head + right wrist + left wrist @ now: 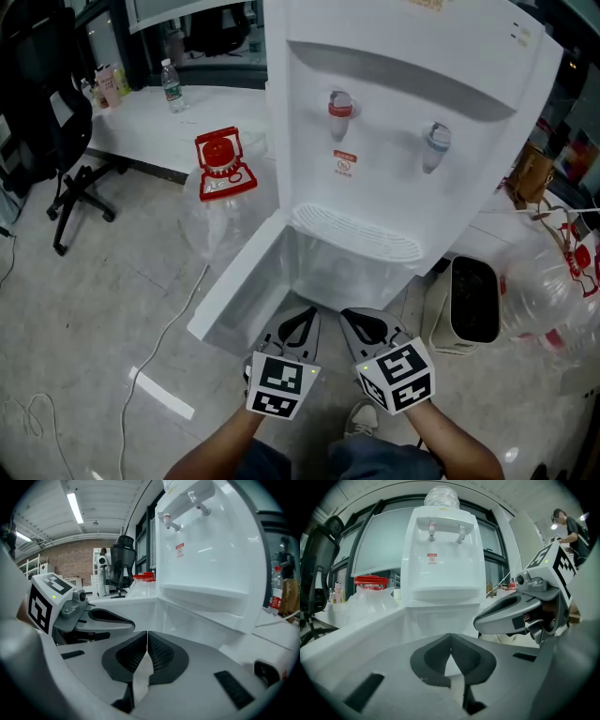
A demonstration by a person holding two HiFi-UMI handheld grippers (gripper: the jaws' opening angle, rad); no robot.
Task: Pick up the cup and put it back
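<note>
No cup shows in any view. My left gripper [300, 317] [450, 637] and right gripper [364, 321] [147, 634] hang side by side in front of the white water dispenser [403, 141], at the mouth of its lower cabinet, whose door [239, 286] swings open to the left. Both pairs of jaws are shut, pads meeting with nothing between them. In the left gripper view the right gripper [520, 611] is on the right; in the right gripper view the left gripper [96, 618] is on the left. The cabinet's inside is hidden from me.
The dispenser has a ribbed drip tray [356, 234] under two taps. A red-capped water jug [223, 169] stands on the floor to the left, a black office chair [47, 122] further left. A small dark-fronted appliance [472, 302] and plastic bags [553, 281] sit to the right.
</note>
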